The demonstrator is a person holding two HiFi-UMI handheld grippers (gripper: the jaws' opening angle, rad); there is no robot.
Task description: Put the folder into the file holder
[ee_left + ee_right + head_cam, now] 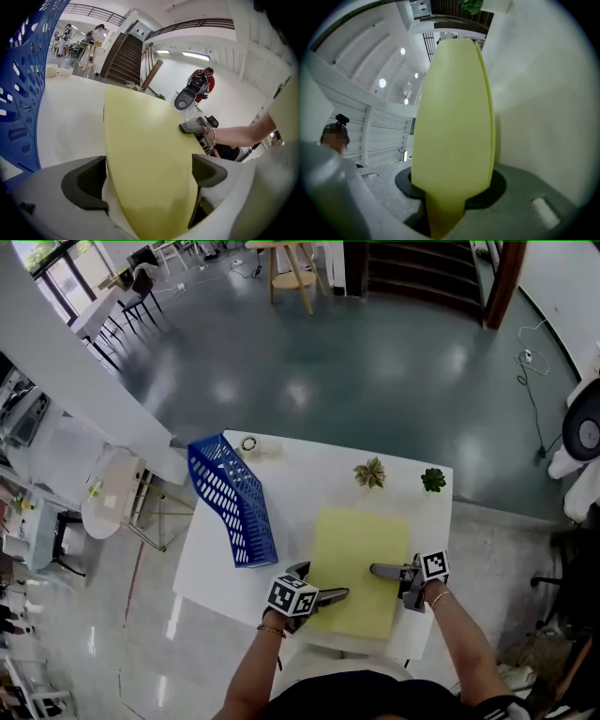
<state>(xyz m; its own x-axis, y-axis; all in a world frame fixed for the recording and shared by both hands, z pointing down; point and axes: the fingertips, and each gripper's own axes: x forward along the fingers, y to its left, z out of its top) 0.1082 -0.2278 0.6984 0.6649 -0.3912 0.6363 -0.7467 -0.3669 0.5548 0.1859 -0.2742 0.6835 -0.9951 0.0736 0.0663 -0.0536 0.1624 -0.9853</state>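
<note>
A pale yellow folder (361,568) lies in the middle of the white table (291,460). To its left stands the blue mesh file holder (232,498), leaning with its mouth toward the far left. My left gripper (323,582) is at the folder's near left corner. In the left gripper view its jaws stand wide, with the folder (145,159) filling the gap between them and the file holder (23,84) at the left. My right gripper (377,570) is at the folder's right edge. The right gripper view shows the folder (452,126) pinched in that gripper (447,201).
Two small potted plants (369,472) (433,480) stand near the table's far right edge, and a small round object (248,444) sits at the far left corner behind the holder. A round white side table (108,498) stands on the floor to the left.
</note>
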